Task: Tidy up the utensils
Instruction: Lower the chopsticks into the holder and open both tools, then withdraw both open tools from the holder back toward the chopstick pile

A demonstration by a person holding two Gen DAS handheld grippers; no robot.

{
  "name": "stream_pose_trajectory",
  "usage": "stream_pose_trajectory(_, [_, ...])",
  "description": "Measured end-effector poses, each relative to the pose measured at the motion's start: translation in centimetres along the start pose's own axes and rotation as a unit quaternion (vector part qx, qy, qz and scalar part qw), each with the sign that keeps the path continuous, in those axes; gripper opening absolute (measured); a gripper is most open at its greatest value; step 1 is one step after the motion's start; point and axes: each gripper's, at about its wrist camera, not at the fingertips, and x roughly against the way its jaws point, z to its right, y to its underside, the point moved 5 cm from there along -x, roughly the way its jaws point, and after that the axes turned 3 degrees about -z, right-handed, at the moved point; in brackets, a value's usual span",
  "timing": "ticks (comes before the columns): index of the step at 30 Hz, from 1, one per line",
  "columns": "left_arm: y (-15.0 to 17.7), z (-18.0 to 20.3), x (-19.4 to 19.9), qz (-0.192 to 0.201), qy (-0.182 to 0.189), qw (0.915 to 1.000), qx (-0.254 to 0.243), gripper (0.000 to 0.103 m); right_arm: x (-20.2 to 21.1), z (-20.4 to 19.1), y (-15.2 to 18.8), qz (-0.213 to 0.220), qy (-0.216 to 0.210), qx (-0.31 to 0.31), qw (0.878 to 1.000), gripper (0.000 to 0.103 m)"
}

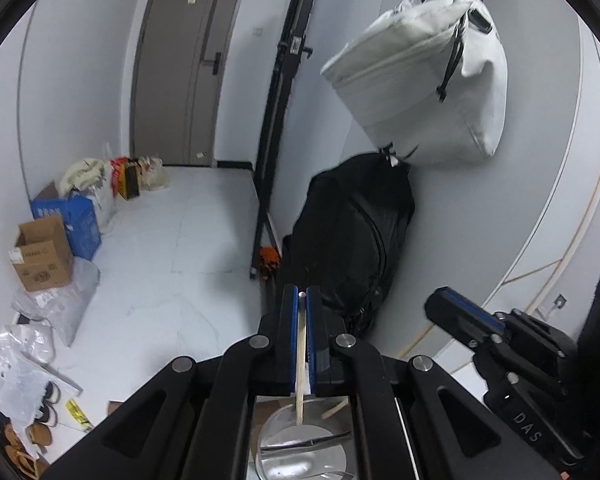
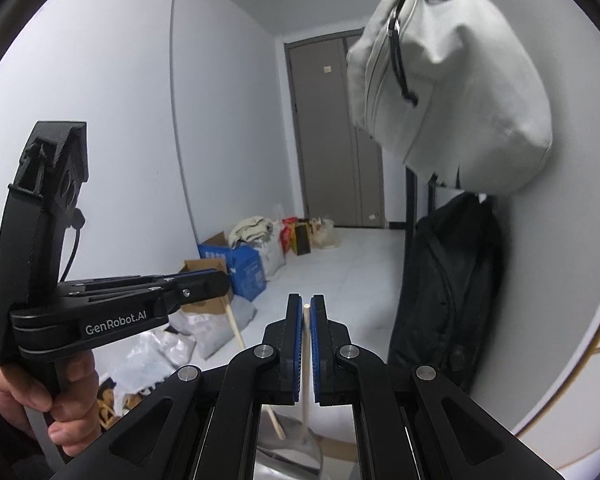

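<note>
My left gripper (image 1: 302,294) is shut on a pale wooden chopstick (image 1: 301,364) that hangs down into a shiny metal container (image 1: 300,448) below the jaws. My right gripper (image 2: 306,304) is shut on a second wooden chopstick (image 2: 307,360), whose lower end also reaches the metal container (image 2: 296,452). In the right wrist view the left gripper (image 2: 204,282) shows at left, held by a hand, with its chopstick (image 2: 236,332) slanting down. In the left wrist view the right gripper (image 1: 460,312) shows at right. Metal utensils (image 1: 308,442) lie inside the container.
A white bag (image 1: 424,92) hangs on the wall above a black bag (image 1: 356,236). A black stand (image 1: 276,128) leans by the wall. Cardboard and blue boxes (image 1: 56,240) and plastic bags (image 1: 56,312) line the left floor. A grey door (image 1: 184,68) is at the back.
</note>
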Motion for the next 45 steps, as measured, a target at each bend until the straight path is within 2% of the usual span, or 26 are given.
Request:
stream_pose_trajectory(7, [0.9,-0.1,-1.9,-0.02,0.025,0.9995,0.004,0.0,-2.0,0.3,2.7,-0.02,-0.02,-0.016,0.999,0.003])
stream_pose_trajectory(9, [1.0,0.2,-2.4,-0.031,0.05,0.9982,0.002,0.0,-2.5,0.6,3.3,-0.029,-0.03,-0.029,0.999,0.003])
stream_pose_trajectory(12, [1.1,0.2,-2.5,-0.039,0.068,0.9969,-0.007,0.0,-3.1,1.5,4.0,-0.037,-0.045,-0.054,0.997,0.004])
stream_pose_trajectory(16, [1.4,0.5,-2.9,-0.075,0.132,0.9884,0.0,0.001,-3.4,2.6,4.9,-0.049,-0.076,-0.117,0.989,0.007])
stream_pose_trajectory(17, [1.5,0.5,-3.1,-0.083,0.138,0.9869,0.004,0.001,-3.3,3.1,5.0,-0.048,-0.085,-0.134,0.986,0.007])
stream_pose_trajectory(19, [1.8,0.3,-3.5,-0.103,0.139,0.9848,0.009,0.01,-2.9,4.0,5.4,-0.044,-0.096,-0.168,0.98,0.013])
stream_pose_trajectory(21, [2.0,-0.1,-3.6,-0.108,0.128,0.9858,0.014,0.018,-2.1,4.9,5.7,-0.034,-0.095,-0.196,0.975,0.04])
stream_pose_trajectory(26, [2.4,-1.3,-2.5,-0.103,0.109,0.9881,0.033,0.034,0.1,6.9,6.4,-0.02,-0.071,-0.225,0.971,0.054])
stream_pose_trajectory(27, [2.6,-1.7,-2.1,-0.101,0.101,0.9891,0.038,0.038,0.5,7.2,6.6,-0.018,-0.065,-0.229,0.971,0.059])
stream_pose_trajectory(31, [3.5,-2.5,-0.8,-0.088,0.059,0.9934,0.043,0.039,2.0,7.6,7.5,-0.017,-0.053,-0.237,0.97,0.065])
stream_pose_trajectory(35, [4.3,-3.1,0.4,-0.061,-0.001,0.9973,0.041,0.042,3.2,7.0,8.8,-0.022,-0.046,-0.235,0.971,0.078])
stream_pose_trajectory(37, [4.9,-2.9,1.5,-0.049,-0.02,0.9976,0.043,0.054,3.8,6.5,9.6,-0.024,-0.045,-0.232,0.971,0.08])
stream_pose_trajectory(40, [5.8,-2.4,2.7,-0.033,-0.042,0.9978,0.04,0.059,4.6,5.3,10.7,-0.028,-0.046,-0.228,0.972,0.083])
stream_pose_trajectory(42, [6.5,-2.1,3.2,-0.031,-0.051,0.9976,0.037,0.061,5.0,4.4,11.3,-0.028,-0.049,-0.222,0.973,0.088])
stream_pose_trajectory(45, [7.6,-1.8,3.6,-0.03,-0.068,0.9966,0.035,0.073,5.7,2.9,12.2,-0.032,-0.051,-0.211,0.976,0.092])
